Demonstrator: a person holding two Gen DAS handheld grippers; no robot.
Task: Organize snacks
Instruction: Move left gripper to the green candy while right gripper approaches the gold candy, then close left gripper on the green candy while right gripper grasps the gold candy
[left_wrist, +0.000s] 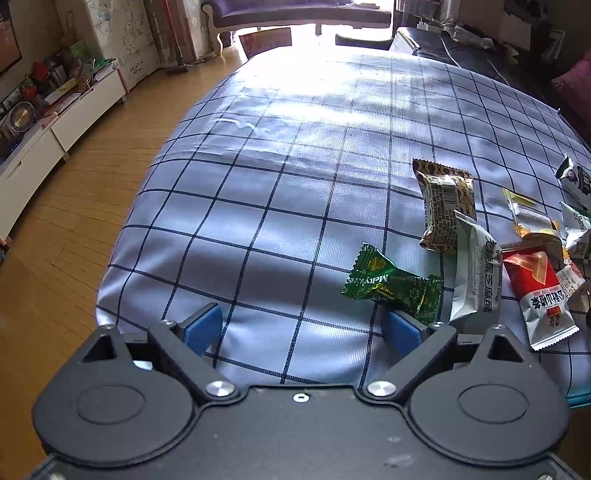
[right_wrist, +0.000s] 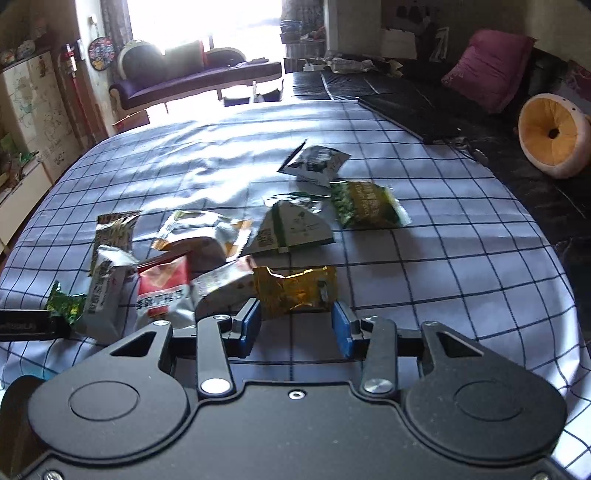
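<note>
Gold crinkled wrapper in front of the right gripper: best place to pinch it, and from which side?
Grip the gold wrapper across its puffed middle, coming straight ahead and down from the near side. It lies flat and crosswise, its near edge already between the open pads of the right gripper. Its left end touches the white packet, so stay off that end.

Glossy foil snacks (right_wrist: 295, 291), checked cloth (left_wrist: 295, 184)

Snacks all on the table (left_wrist: 280, 206), bunched at its right side in left-wrist view. Candy (left_wrist: 391, 286) sits left of the crisp pack (left_wrist: 474, 273), just ahead of the left gripper's (left_wrist: 301, 328) right finger. Barcode pack (left_wrist: 445, 205) lies behind the crisp pack. Right view: foil pack (right_wrist: 295, 291) just ahead of the right gripper (right_wrist: 295, 330); triangle pack (right_wrist: 291, 230) behind it.
</note>
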